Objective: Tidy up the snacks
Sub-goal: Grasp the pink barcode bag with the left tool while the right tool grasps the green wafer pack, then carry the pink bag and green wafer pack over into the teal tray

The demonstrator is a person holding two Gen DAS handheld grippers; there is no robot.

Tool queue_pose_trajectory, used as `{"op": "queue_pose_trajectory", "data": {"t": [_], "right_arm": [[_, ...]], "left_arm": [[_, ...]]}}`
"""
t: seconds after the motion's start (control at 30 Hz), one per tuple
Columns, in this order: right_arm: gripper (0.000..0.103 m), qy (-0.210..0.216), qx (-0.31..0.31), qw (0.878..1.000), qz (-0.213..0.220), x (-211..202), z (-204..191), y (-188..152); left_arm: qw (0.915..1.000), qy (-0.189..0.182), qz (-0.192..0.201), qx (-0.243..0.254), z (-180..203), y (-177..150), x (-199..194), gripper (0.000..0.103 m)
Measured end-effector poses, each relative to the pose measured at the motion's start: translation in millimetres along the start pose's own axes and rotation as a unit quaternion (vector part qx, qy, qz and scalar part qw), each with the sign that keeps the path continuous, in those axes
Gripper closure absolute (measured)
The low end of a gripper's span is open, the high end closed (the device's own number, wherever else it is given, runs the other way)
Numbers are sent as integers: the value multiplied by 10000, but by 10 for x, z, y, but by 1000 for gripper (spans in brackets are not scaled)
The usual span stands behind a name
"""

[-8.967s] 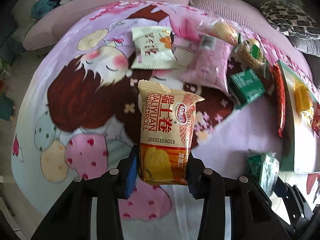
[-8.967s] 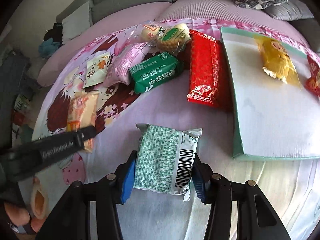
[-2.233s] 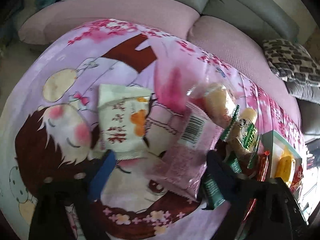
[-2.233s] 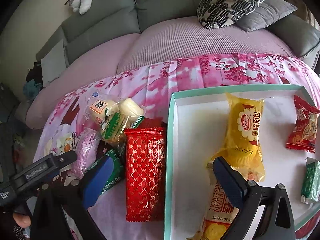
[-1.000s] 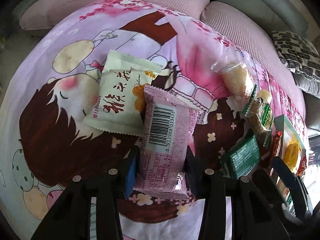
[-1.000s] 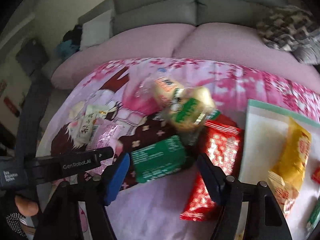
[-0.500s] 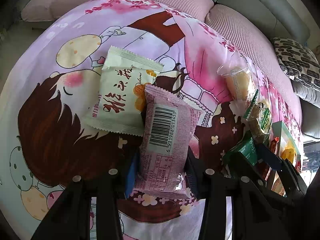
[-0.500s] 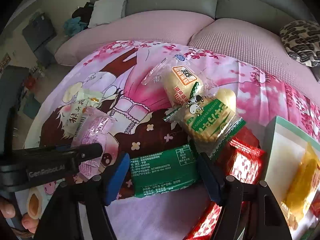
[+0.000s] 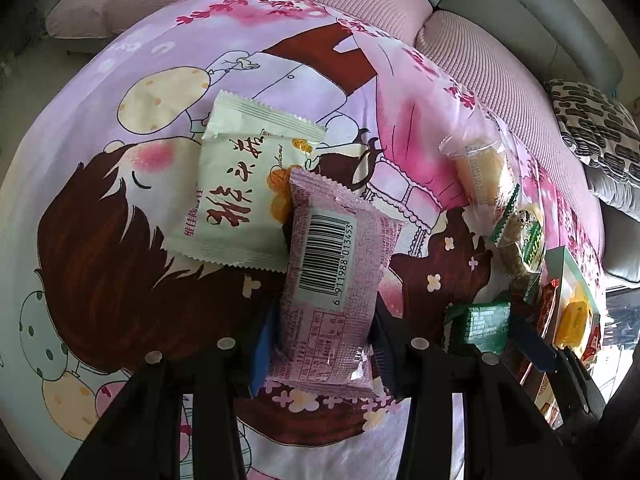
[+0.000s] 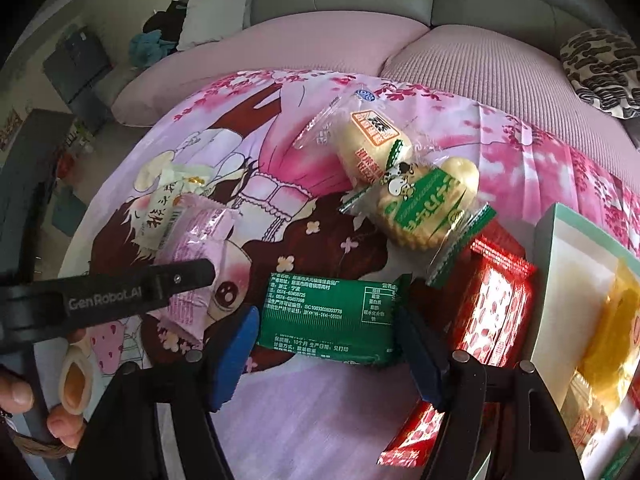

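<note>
My left gripper is shut on a pink snack packet with a barcode, lying on the cartoon bedsheet. A cream packet lies just beyond it, partly under it. My right gripper is open, its jaws on either side of a green packet without squeezing it. The left gripper also shows in the right wrist view over the pink packet. A white tray with a teal rim at the right holds a yellow packet.
A red packet lies between the green packet and the tray. Two clear-wrapped cakes lie behind the green packet. A patterned cushion and grey sofa back stand at the far edge.
My left gripper has stayed shut on the pink packet. My right gripper has moved forward and down, so its open jaws now flank the green packet.
</note>
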State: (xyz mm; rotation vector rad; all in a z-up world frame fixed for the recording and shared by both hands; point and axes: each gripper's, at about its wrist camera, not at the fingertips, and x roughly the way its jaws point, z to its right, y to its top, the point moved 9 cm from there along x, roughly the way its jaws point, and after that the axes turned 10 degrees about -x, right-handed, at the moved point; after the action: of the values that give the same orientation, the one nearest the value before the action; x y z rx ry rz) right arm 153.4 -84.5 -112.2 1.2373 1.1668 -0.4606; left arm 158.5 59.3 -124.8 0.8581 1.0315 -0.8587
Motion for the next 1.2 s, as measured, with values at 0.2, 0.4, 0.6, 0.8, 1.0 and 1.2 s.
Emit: {"op": "queue_pose_trajectory", "data": {"t": [0.2,0.4,0.6,0.8,1.0,1.2], "right_arm": [[29,-177,121,9998,-53,38,9,0],[30,-349,223,9991,-91,118,21,0],[34,-397,310,9987,-18,97,26,1],[36,-399,414,9983,76,39,42,-8],[37,-341,480,9982,123,1,35,-30],[37,-221,643,9971,350,-176,34,-30]], "left_arm": [[10000,60,1,47,23,11,37,57],[9997,189,33,163,54,11,72,57],[9990,324,95,297,79,7,86,57],[9988,295,174,363,118,32,46,64],[9987,238,255,375,157,67,-13,64],[9982,112,445,383,202,113,-177,64]]}}
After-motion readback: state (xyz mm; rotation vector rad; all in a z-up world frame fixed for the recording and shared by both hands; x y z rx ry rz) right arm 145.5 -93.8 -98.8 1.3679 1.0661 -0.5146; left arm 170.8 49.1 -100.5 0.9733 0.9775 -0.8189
